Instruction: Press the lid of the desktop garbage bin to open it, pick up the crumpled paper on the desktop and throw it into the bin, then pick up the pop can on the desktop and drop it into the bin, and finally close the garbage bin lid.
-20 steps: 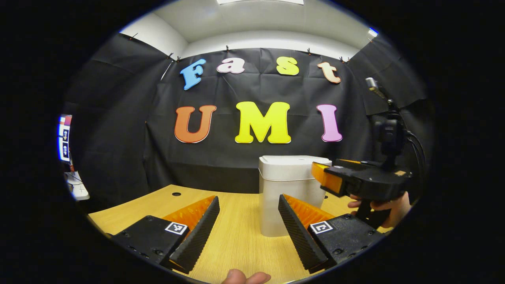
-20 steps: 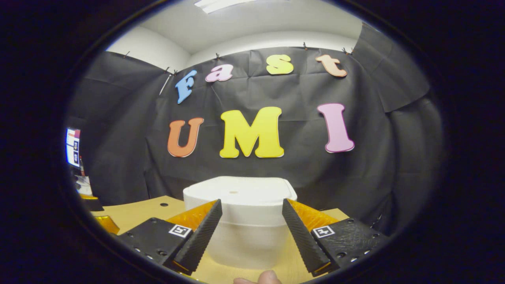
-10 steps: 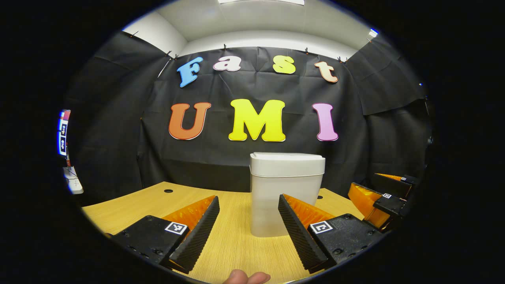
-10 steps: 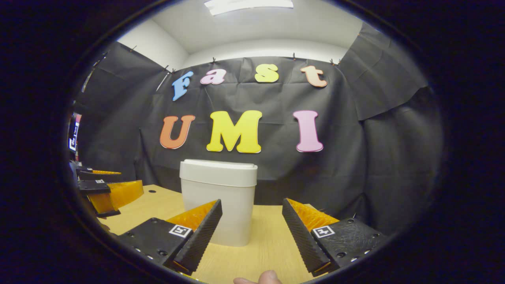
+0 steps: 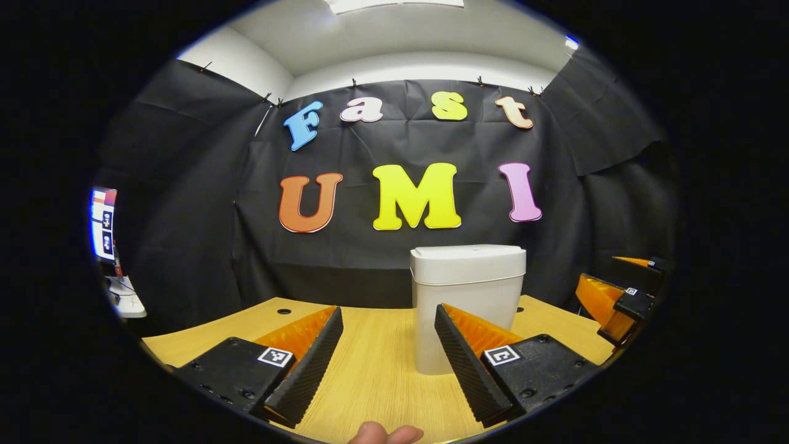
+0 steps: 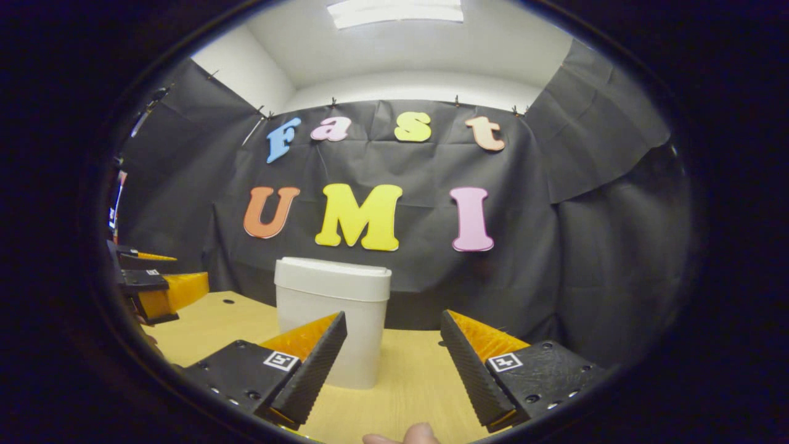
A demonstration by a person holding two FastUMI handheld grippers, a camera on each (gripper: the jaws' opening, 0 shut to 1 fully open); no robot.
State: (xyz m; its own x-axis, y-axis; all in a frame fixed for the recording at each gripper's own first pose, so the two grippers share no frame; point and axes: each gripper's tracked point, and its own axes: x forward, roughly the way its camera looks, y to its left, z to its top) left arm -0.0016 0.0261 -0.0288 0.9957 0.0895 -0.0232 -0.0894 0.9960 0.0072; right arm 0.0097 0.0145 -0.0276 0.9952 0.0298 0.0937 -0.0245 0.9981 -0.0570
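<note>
Both grippers hang open and empty: the left gripper (image 5: 388,345) has the garbage bin (image 5: 466,308) ahead, just right of its line. From the right gripper (image 6: 393,351) the bin stands ahead-left, upright, lid (image 6: 333,279) shut, about equally near both.

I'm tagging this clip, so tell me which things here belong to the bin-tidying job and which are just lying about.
Job:
garbage bin, lid shut
left gripper, open
right gripper, open

Just there:
wooden table
screen at the left edge
ceiling light
</note>
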